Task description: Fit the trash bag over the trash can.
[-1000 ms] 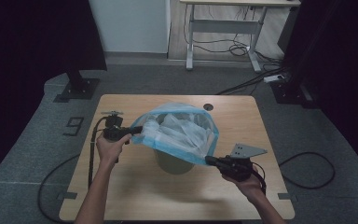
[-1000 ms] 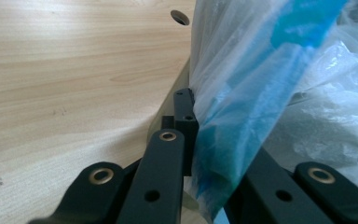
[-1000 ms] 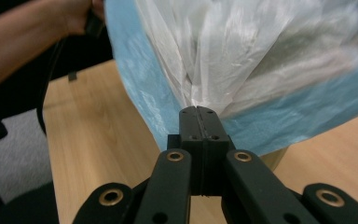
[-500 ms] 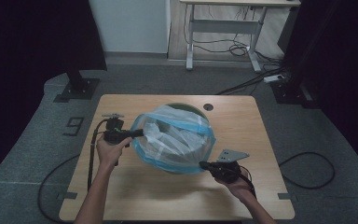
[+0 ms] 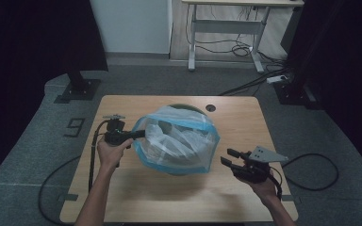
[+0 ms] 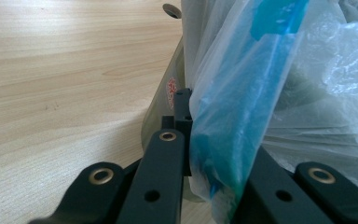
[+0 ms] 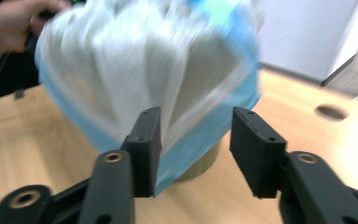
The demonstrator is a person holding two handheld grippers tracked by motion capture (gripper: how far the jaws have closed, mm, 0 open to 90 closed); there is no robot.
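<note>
Hidden: bin (image 5: 181,109) under the bag, just its rim and foot seen; red mark on its wall (image 6: 171,87) unreadable.
Bag (image 5: 176,141): centre of frame, blue-edged clear plastic, draped over the bin.
Left gripper (image 5: 139,133): clamped on the bag's blue hem.
Right gripper (image 5: 229,157): lower right, jaws just opened, apart, clear of the bag.
Table (image 5: 122,188): round hole (image 5: 210,108) near far edge.
Floor: a "9" (image 5: 75,127) left of the table.
</note>
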